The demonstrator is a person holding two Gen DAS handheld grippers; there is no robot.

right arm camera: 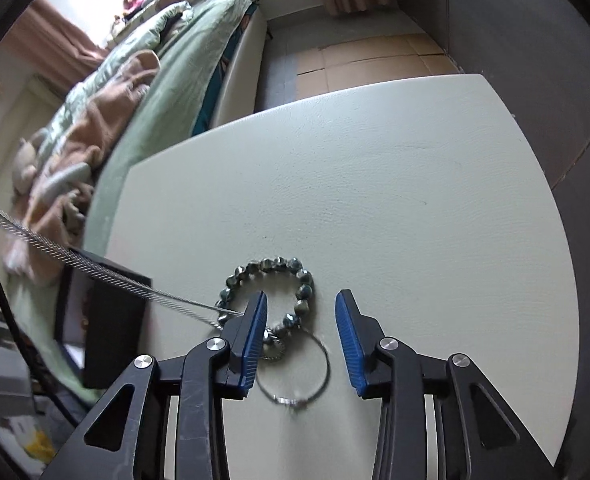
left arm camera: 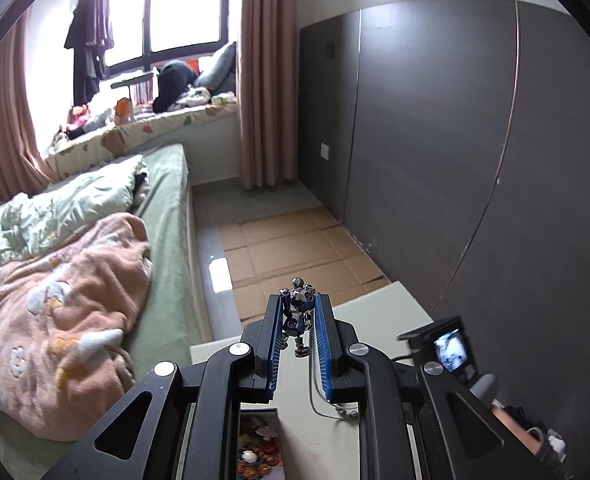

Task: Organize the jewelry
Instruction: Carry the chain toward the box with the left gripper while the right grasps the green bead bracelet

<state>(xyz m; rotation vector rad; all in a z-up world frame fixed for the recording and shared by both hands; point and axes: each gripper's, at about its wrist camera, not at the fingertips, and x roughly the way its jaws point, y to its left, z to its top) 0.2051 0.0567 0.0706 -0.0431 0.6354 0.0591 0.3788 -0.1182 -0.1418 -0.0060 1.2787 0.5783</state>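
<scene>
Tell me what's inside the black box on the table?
In the left wrist view, the black box holds colourful orange and brown trinkets and one white piece. The left hand-held gripper covers much of the box, so the rest is hidden. In the right view its inside looks too dark.

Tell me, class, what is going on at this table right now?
A person is sorting jewelry with two handheld grippers. The left gripper has its jaws shut on a beaded piece, lifted above the table, with a silver chain hanging from it. The right gripper hovers open over a beaded bracelet and a thin wire ring lying on the table. A dark box sits at the left.
</scene>
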